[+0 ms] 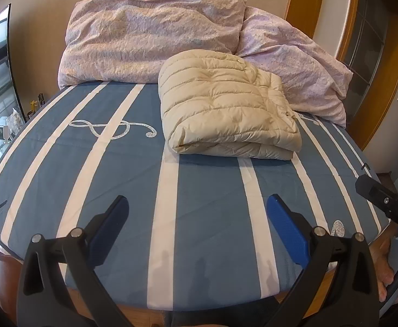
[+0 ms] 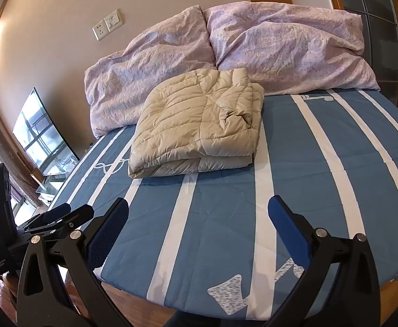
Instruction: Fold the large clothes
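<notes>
We see the folded cream puffer jacket (image 1: 227, 109) (image 2: 199, 125) lying on the striped bed (image 1: 207, 196) (image 2: 302, 179) at 12 o'clock, touching the pink pillows (image 1: 150, 41) (image 2: 286, 49). Left gripper (image 1: 199, 212) and right gripper (image 2: 199, 215) hover (jaws released, empty) above the near edge.

Left wrist view: the right gripper (image 1: 384, 201) is cut off by the right edge, so its fingers cannot be seen. The hand (image 1: 389, 269) holding it is partly hidden behind the near finger arm.

The lower part of the pink duvet (image 1: 155, 41) is hidden behind the folded cream jacket (image 1: 226, 109). Small items (image 1: 35, 106) at the bed's far left are too small to identify.

Right wrist view: the left gripper (image 2: 60, 212) is partly covered; its finger gap cannot be judged. The near edge of the bed (image 2: 335, 190) is cut off.
</notes>
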Tool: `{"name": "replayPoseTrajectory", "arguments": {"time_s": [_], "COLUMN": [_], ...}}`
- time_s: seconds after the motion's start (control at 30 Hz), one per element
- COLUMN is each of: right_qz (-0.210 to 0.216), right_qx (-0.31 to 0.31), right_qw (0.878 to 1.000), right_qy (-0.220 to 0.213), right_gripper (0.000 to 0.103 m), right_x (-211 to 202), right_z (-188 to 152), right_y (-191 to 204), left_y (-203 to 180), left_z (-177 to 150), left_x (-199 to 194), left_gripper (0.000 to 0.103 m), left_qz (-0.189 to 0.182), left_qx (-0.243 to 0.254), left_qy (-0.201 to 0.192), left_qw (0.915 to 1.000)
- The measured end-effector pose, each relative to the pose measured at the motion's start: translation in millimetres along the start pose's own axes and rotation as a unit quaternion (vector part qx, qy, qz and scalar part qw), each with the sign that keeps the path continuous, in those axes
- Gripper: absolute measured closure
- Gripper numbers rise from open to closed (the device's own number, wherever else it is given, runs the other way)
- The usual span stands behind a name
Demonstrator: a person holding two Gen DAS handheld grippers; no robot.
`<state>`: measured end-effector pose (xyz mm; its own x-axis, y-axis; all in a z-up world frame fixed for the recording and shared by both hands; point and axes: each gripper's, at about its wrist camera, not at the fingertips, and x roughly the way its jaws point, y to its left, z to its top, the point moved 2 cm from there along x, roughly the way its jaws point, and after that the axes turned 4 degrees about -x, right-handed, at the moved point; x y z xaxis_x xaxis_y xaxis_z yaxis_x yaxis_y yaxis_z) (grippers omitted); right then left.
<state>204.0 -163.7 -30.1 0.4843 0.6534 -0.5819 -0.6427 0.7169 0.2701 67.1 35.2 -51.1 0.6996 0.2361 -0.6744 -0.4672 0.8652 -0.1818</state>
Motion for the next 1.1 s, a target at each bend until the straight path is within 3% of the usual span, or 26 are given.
{"name": "replayPoseTrajectory", "arguments": {"time_s": [1.1], "right_qz": [-0.003], "right_qx": [-0.007], "right_qw": [1.000], "right_qy": [0.010], "right_gripper": [0.001], "right_x": [3.2], "right_z": [-0.9], "right_y": [13.3], "left_y": [-6.1], "left_z": [4.8], "left_x": [1.0], "left_gripper": [0.002], "left_qz": [-0.006], "left_qx": [-0.002], "left_qy": [0.005], "left_qw": [1.0000]}}
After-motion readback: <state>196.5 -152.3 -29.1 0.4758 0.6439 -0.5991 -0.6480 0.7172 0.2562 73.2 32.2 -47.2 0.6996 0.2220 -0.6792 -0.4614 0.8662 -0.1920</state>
